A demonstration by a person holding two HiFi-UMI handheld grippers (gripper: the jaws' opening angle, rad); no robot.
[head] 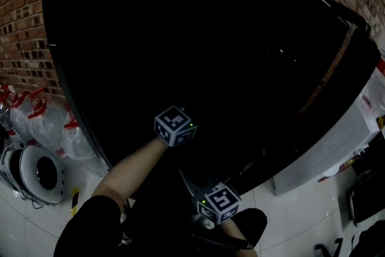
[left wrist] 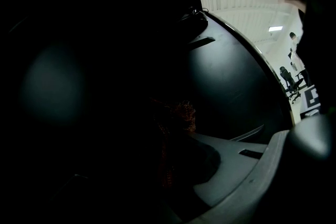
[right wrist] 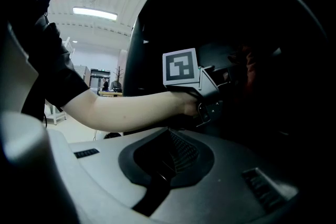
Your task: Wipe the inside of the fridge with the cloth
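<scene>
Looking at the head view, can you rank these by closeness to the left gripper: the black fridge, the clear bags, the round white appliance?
1. Black fridge, directly ahead.
2. Clear bags, on the floor, left.
3. Round white appliance, farthest left.

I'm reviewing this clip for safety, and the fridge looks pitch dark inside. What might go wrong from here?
The inside of the black fridge is unlit, so the left gripper may strike surfaces that cannot be seen. The dark reddish cloth shows only as a small bunch pinched in its shut jaws; it might slip out while wiping. The right gripper, shut and empty, sits close to the person's left forearm and might bump it.
</scene>
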